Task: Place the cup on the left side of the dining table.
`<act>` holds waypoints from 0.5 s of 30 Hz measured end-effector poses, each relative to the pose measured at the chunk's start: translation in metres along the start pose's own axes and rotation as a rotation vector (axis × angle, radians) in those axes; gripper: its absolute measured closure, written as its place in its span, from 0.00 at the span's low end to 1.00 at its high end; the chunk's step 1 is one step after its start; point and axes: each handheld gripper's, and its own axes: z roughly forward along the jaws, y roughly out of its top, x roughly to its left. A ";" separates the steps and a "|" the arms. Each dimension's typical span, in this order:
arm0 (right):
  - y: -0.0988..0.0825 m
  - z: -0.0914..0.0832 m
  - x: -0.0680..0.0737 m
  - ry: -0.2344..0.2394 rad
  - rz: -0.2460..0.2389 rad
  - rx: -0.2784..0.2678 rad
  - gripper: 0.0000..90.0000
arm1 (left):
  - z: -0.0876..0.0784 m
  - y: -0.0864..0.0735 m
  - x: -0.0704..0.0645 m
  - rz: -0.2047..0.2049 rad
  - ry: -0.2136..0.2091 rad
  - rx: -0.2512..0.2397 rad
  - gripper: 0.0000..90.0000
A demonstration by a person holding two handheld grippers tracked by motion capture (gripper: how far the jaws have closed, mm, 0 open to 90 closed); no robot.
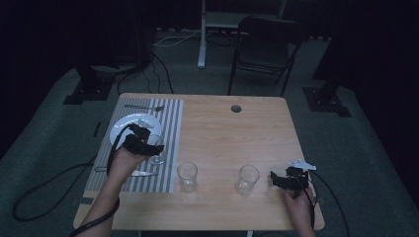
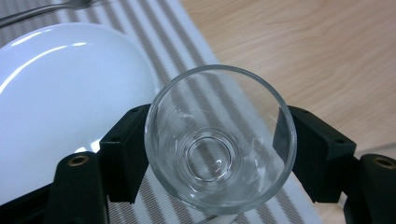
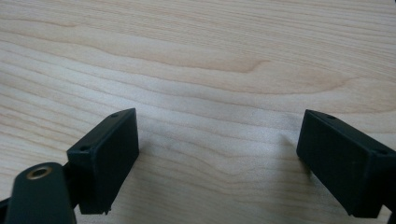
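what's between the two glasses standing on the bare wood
Nothing: in the high view, bare wooden table separates the left glass from the right glass.

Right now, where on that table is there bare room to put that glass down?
The far right half of the wooden table is bare, from the striped mat across to the right edge. The mat is crowded: plate, fork, and the left tool gripping a glass. Two more glasses stand along the near edge.

Three clear glasses: one (image 2: 219, 140) between the left gripper's (image 1: 154, 146) jaws, two (image 1: 187, 176) (image 1: 247, 178) standing between both grippers; one white plate (image 1: 123, 126) just beside the left gripper; one fork (image 1: 144, 106) beyond it; one striped placemat (image 1: 170, 123); two grippers, right (image 1: 273, 178)
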 end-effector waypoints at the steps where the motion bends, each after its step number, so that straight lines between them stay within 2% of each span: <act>1: 0.000 0.000 0.000 0.000 0.000 0.000 0.14 | 0.000 -0.001 0.001 0.006 0.009 0.008 0.32; 3: 0.000 0.000 0.000 0.000 0.001 0.000 0.14 | 0.000 -0.003 0.004 0.005 0.028 0.012 0.32; 8: 0.000 0.000 0.000 0.000 0.001 0.000 0.14 | 0.002 -0.008 0.010 -0.021 0.018 0.017 0.32; 11: 0.000 0.000 0.000 0.000 0.001 0.000 0.14 | 0.004 -0.008 0.009 -0.013 0.036 0.021 0.32; 15: 0.000 0.000 0.000 0.000 0.001 0.000 0.14 | 0.006 -0.008 0.010 -0.021 0.035 0.022 0.32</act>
